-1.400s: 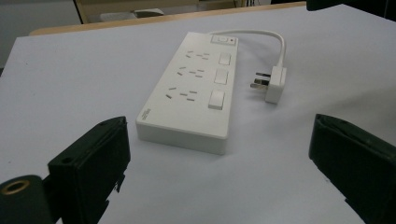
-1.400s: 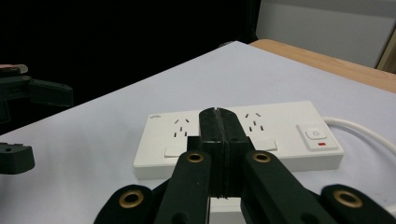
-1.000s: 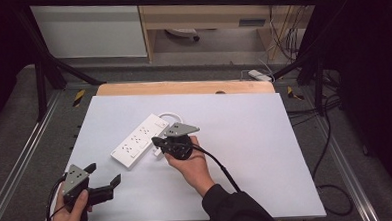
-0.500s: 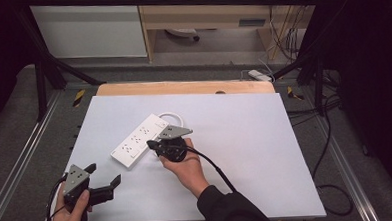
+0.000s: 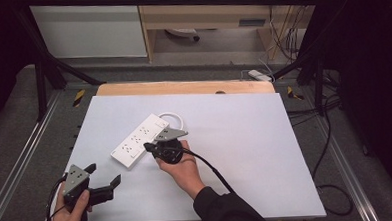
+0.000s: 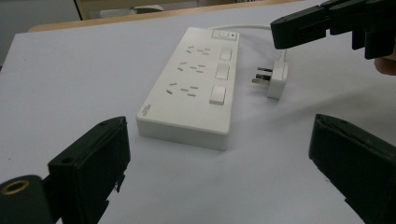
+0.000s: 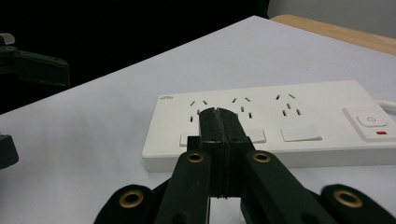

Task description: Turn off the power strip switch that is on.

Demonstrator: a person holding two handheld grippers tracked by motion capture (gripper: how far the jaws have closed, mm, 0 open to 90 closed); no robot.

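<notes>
Beside the white three-socket plastic power strip (image 5: 139,140), the right gripper (image 5: 150,147) stayed pressed shut, empty.
It had edged closer to the strip; the left gripper (image 5: 106,183) kept wide, nearer the person.

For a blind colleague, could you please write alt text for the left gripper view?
A white power strip lies on a white table, its plug lying unplugged beside it. The left gripper has its black jaws wide open in front, and the right gripper reaches in, jaws closed, from the upper right.
</notes>
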